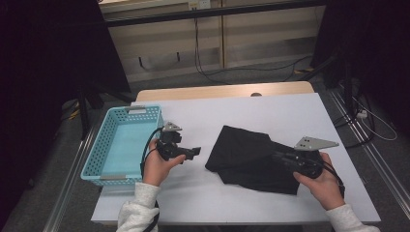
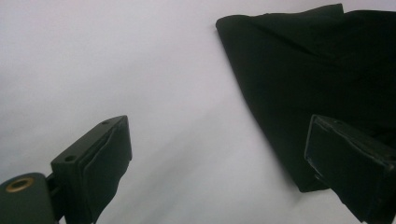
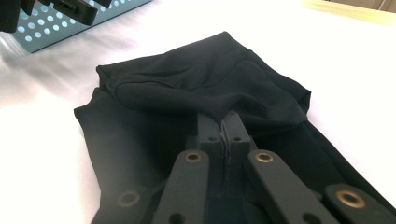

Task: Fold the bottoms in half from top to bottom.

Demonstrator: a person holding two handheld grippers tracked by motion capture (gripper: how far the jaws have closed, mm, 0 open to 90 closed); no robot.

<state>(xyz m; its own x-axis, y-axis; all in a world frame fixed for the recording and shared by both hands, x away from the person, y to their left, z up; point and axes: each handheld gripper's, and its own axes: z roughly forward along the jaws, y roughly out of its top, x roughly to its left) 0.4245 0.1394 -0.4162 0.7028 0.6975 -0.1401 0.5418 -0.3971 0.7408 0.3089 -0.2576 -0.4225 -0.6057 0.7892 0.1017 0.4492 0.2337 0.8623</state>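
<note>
a white table [image 1: 251,113] stands in a dim room, with cables on the grey floor behind it and a wooden strip along its far edge. a black cloth [image 1: 246,157] lies crumpled right of the middle of the table, and a light blue basket [image 1: 104,150] with holed walls sits at the left edge.

the right gripper [image 1: 285,158] lies low over the cloth's right part, and in the right gripper view its jaws are pressed together on a thin fold of the cloth [image 3: 201,88], which bulges up just ahead of the tips. the pinched layer shows as a narrow ridge between the pads. the left gripper [image 1: 196,152] is held just left of the cloth, apart from it; in the left gripper view its jaws stand wide, with bare table between them and the cloth's edge [image 2: 289,70] running past the right-hand jaw. whether that jaw brushes the cloth is hard to judge, since black lies on black there; it looks clear of it.

the cloth is plain matt black, soft, folded over itself in several layers with a rounded hump on top and a straighter edge toward the basket. its near corner comes to a point. no brand, label or writing can be read on the cloth, basket or grippers.
</note>
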